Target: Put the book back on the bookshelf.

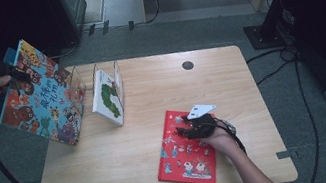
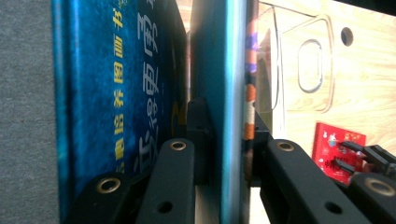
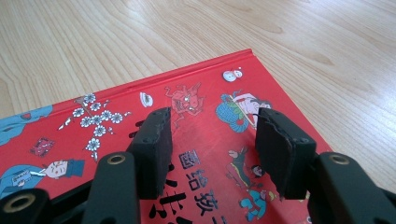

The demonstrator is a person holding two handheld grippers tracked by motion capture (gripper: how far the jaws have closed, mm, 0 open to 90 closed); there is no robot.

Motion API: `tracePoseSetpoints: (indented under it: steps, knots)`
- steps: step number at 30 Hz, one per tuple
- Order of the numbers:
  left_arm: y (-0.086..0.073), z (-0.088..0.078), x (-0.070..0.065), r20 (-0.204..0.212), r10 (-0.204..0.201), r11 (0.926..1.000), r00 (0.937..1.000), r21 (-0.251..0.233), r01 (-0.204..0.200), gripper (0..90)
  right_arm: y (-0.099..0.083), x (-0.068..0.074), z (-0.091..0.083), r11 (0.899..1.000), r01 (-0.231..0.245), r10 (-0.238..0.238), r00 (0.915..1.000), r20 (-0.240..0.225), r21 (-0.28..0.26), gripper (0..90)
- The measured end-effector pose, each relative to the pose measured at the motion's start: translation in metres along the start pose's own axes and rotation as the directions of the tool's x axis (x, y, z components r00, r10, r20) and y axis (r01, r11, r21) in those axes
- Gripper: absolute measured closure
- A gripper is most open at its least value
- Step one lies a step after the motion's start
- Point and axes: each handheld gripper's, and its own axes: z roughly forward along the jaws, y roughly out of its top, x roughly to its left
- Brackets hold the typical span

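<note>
Jaws of the left hand-held gripper [image 2: 224, 140] clench the blue animal book [image 1: 40, 95], held off the bench's [image 1: 230, 79] far left edge beside the clear rack [image 1: 98, 82]. Right hand-held gripper [image 3: 212, 140], released, rests over the red book [image 1: 184, 151] lying near right.

Tool [image 3: 212, 149] jaws apart, empty, over red picture book [image 3: 201, 112] on wooden table [image 3: 140, 42].

Book [image 1: 40, 95] in left gripper [image 1: 9, 78], off the table's [image 1: 230, 79] left edge, just beside the rack [image 1: 98, 82]. Second book [image 1: 110, 98] stands in rack. Third book [image 1: 184, 151] lies flat front-right, right gripper [image 1: 188, 123] above it.
</note>
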Motion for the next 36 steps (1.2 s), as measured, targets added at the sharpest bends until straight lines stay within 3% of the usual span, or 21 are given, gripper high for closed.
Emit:
tracePoseSetpoints:
  steps: [4, 10, 14, 16, 19, 22, 27, 33, 36]
  knots:
    - [0.001, 0.004, 0.003, 0.003, -0.005, 1.0, 1.0, 0.003, 0.005, 79.4, -0.002, 0.001, -0.002, 1.0, -0.003, 0.003, 1.0, -0.003, -0.003, 45.9]
    - [-0.001, -0.005, 0.006, -0.005, -0.018, 0.9996, 0.9998, -0.019, 0.018, 78.9, -0.005, 0.002, -0.004, 1.0, -0.004, 0.004, 1.0, -0.003, -0.012, 45.5]
    - [-0.003, -0.02, 0.007, 0.032, -0.037, 0.9954, 0.9988, -0.087, 0.04, 78.2, -0.005, 0.001, -0.004, 1.0, 0.001, -0.001, 1.0, -0.005, -0.019, 45.4]
    - [-0.005, -0.025, 0.005, 0.008, -0.023, 0.9959, 0.9997, -0.087, 0.023, 76.3, -0.005, 0.001, -0.004, 1.0, 0.001, -0.001, 1.0, -0.004, -0.02, 45.3]
    - [-0.008, -0.034, 0.004, 0.066, -0.01, 0.9921, 0.9978, -0.125, 0.018, 74.4, -0.006, 0.0, -0.003, 1.0, 0.004, -0.004, 1.0, -0.008, -0.023, 45.2]
    - [-0.011, -0.037, -0.002, 0.072, 0.015, 0.9936, 0.9973, -0.112, -0.007, 70.8, -0.006, 0.0, -0.003, 1.0, 0.004, -0.004, 0.9999, -0.01, -0.025, 45.1]
    - [-0.018, -0.028, -0.014, 0.09, 0.059, 0.9941, 0.9942, -0.096, -0.05, 65.5, -0.005, -0.001, -0.004, 1.0, -0.004, 0.003, 0.9998, -0.019, -0.02, 44.9]
    - [-0.03, -0.012, -0.028, 0.092, 0.104, 0.9916, 0.9904, -0.087, -0.096, 59.8, -0.002, -0.006, -0.006, 0.998, -0.054, 0.054, 0.9983, -0.023, -0.009, 46.1]
    - [-0.038, -0.003, -0.035, 0.118, 0.129, 0.9894, 0.9846, -0.082, -0.12, 59.1, -0.001, -0.007, -0.01, 0.998, -0.052, 0.051, 0.9984, -0.024, -0.03, 46.9]
